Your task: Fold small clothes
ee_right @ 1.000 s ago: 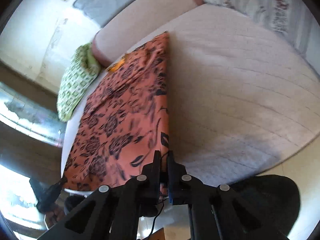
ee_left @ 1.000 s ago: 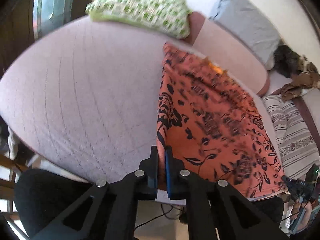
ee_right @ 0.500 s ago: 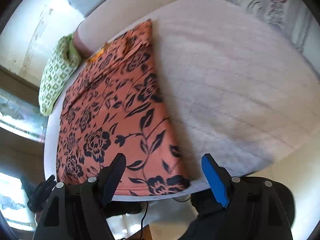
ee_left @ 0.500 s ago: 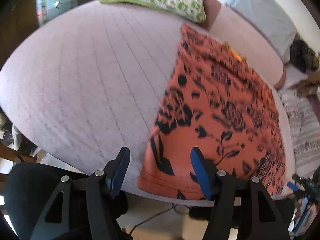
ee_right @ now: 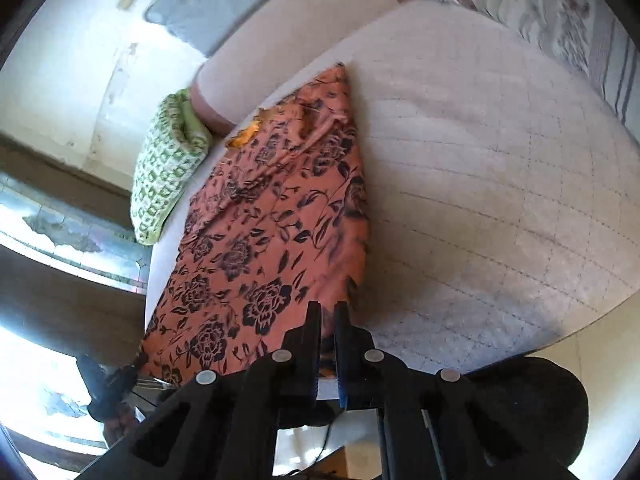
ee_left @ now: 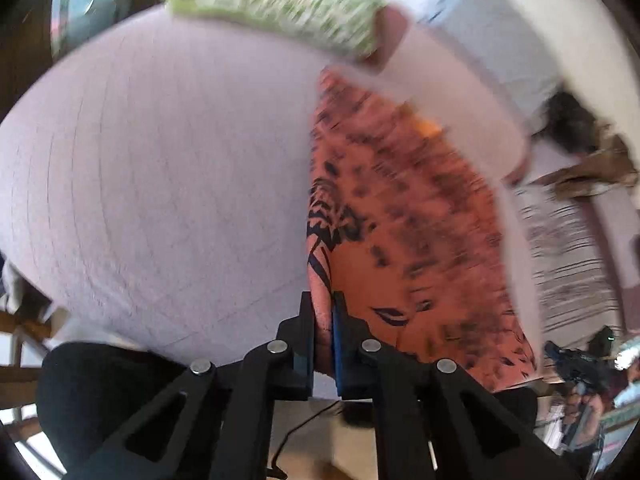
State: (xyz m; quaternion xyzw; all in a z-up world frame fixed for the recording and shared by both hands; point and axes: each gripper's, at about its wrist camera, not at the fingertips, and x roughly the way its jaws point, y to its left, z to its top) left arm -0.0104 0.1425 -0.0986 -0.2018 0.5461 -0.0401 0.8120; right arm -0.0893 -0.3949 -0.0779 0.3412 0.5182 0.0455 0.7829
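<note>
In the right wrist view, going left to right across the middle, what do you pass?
Green checked pillow → orange floral garment, its near edge pinched in the right gripper → pale quilted bed surface → striped bedding at the far right.

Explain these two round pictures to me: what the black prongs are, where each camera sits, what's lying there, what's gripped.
There is no robot here. A person holds a two-finger gripper in each hand, and each carries a fisheye camera looking along its fingers, hence the round pictures. One view is from the left gripper, the other from the right gripper. An orange floral cloth lies on a pale quilted bed, with a green pillow at the far end. Both grippers are shut on the cloth's near edge, one at each corner.
</note>
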